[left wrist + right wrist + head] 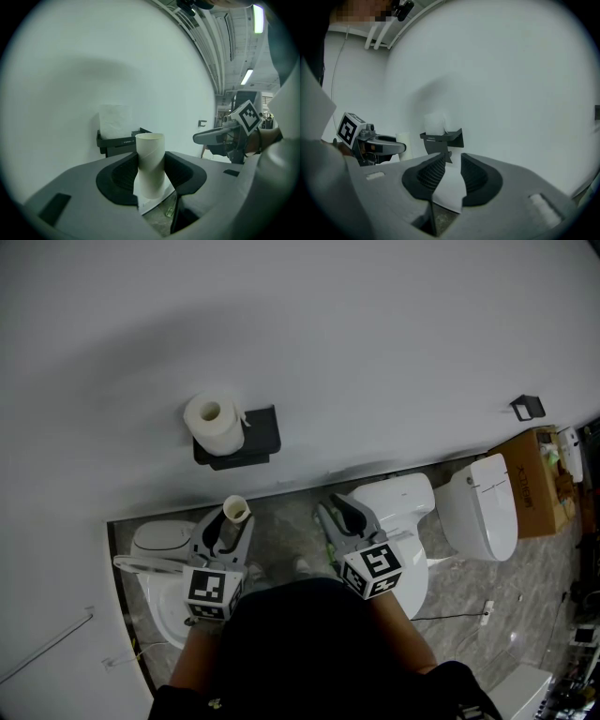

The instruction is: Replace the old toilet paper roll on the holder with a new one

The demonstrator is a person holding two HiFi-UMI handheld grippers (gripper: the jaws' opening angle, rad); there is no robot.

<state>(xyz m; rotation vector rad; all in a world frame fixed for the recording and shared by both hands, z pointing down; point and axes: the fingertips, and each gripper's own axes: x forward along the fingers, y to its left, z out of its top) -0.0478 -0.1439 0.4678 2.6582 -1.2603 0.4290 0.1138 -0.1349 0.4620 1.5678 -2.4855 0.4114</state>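
A full white toilet paper roll (216, 423) sits on the black wall holder (262, 432). Below it my left gripper (225, 526) is shut on the empty cardboard tube (234, 512), which stands upright between the jaws. In the left gripper view the tube (151, 164) is pinched at mid-height, with the roll (114, 121) and holder (117, 142) on the wall beyond. My right gripper (337, 517) hangs to the right of the left one, shut with nothing between its jaws. The right gripper view faces the roll (434, 123) and holder (443, 139) from a short way off.
A white toilet (403, 512) stands under my right gripper, another (487, 507) further right, and a third (164, 549) under my left gripper. A cardboard box (536, 479) sits at the far right. A small black fixture (528, 407) is on the wall.
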